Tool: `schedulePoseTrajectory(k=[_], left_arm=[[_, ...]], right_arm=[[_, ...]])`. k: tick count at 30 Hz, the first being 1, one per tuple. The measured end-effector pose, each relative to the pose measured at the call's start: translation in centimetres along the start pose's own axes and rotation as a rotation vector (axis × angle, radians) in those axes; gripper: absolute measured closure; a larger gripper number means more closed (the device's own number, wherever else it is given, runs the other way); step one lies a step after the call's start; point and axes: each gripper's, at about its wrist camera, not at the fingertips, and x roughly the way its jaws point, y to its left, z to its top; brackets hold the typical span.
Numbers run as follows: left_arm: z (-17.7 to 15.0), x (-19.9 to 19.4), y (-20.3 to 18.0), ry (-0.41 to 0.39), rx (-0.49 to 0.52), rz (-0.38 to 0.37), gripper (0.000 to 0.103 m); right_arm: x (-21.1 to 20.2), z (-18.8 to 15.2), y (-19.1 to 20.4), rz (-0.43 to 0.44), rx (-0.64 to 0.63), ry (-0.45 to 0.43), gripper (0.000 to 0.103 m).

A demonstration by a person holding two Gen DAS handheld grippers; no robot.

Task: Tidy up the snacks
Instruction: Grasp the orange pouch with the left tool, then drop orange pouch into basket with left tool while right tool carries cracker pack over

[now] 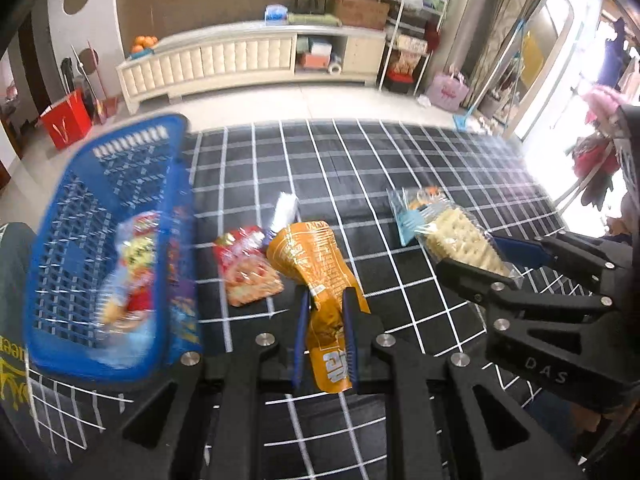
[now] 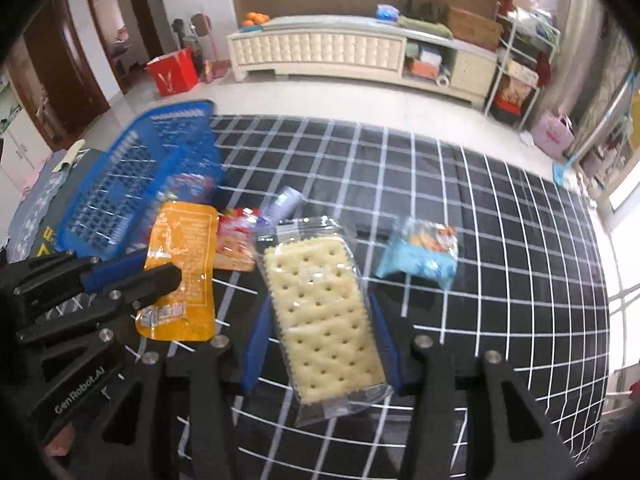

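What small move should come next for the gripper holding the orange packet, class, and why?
Probably swing the left gripper towards the blue basket and let go over it. Its pads are shut on the orange packet, the basket sits just beside it with snacks already inside, and the right gripper is occupied with the cracker pack.

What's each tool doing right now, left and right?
Left tool: closed on the orange snack pouch.
Right tool: closed on the cracker pack.

Blue basket (image 1: 112, 184), orange packet (image 1: 320, 272), pale crackers (image 2: 324, 312), black white-gridded cloth (image 1: 400, 160)
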Motion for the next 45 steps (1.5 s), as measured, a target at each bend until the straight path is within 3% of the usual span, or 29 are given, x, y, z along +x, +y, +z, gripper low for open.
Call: schedulePoseTrajectory(k=[10,21,31,39,43,45], left_arm=[[0.9,-5.9,6.9,-0.090,0.015,0.067,0.088],[2.2,-7.8,13.4,-0.101,0.054,0.132,0.088],[4.4,-4.7,16.4,-0.060,0.097,0.164,0.088],[7.2,-1.1,19.5,0.003,0.068,0.159,0.087],[8.7,0.3,20.3,-0.008,0.095,0.136,0.083],[9.1,0.9,20.6,-0.005,0.113,0.170,0.077]], right_arm=[[-1.9,3.1,7.0,0.028,-0.070,-0.063,0.050],[0.6,6.2,11.9,0.089,-0.081,-0.056,0.050],[4.4,8.9,14.3,0.080,-0.112,-0.022,0.050],[7.3,10.0,14.1,0.093,-0.094,0.012,0.050],[8.3,9.9,13.7,0.091,-0.086,0.032,0.050],[8.4,9.9,13.5,0.089,-0.083,0.035,0.050]])
